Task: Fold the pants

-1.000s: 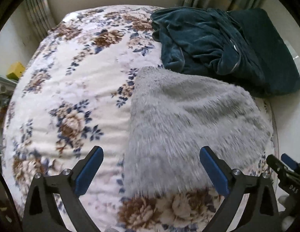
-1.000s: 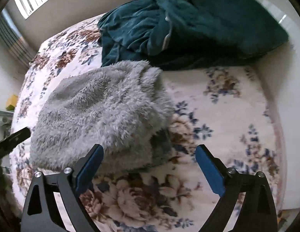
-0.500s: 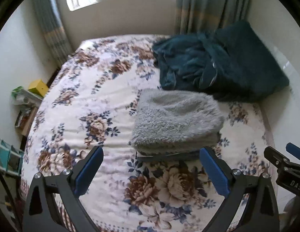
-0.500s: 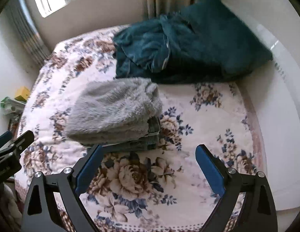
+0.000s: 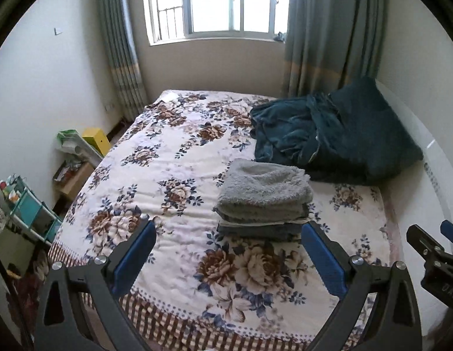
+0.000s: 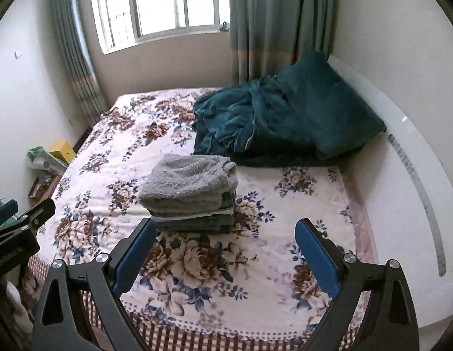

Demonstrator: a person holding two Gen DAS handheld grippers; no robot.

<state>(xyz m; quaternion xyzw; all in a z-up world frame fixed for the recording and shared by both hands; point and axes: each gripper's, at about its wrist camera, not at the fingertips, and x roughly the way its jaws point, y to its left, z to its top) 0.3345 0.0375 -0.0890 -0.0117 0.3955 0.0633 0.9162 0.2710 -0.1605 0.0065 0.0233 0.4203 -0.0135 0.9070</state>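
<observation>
Folded grey fleece pants [image 5: 263,188] lying on top of a small stack of folded clothes [image 5: 260,229] on the bed [image 5: 168,175], roughly mid-bed toward the near edge; same pile in the right wrist view, pants [image 6: 191,182] uppermost, darker folded layers [image 6: 197,222] beneath

Left gripper [image 5: 226,259] spread wide, blue pads [image 5: 134,256] well apart, nothing between them, held off the near edge of the bed and clear of the stack

Right gripper [image 6: 225,256] likewise released, pads [image 6: 315,259] far apart and empty, short of the pile and not touching it; also glimpsed at the right border of the left wrist view

Behind the stack, close to it, a rumpled dark teal blanket [image 5: 308,134] heaped against a teal pillow [image 5: 381,134] by the white headboard [image 6: 407,158]

Floral bedspread [image 6: 197,266] with a checked hem along the near edge

Window [image 5: 223,3] with grey-green curtains [image 5: 328,29] on the far wall; yellow box [image 5: 96,140] and cluttered shelves [image 5: 27,213] on the floor side left of the bed
</observation>
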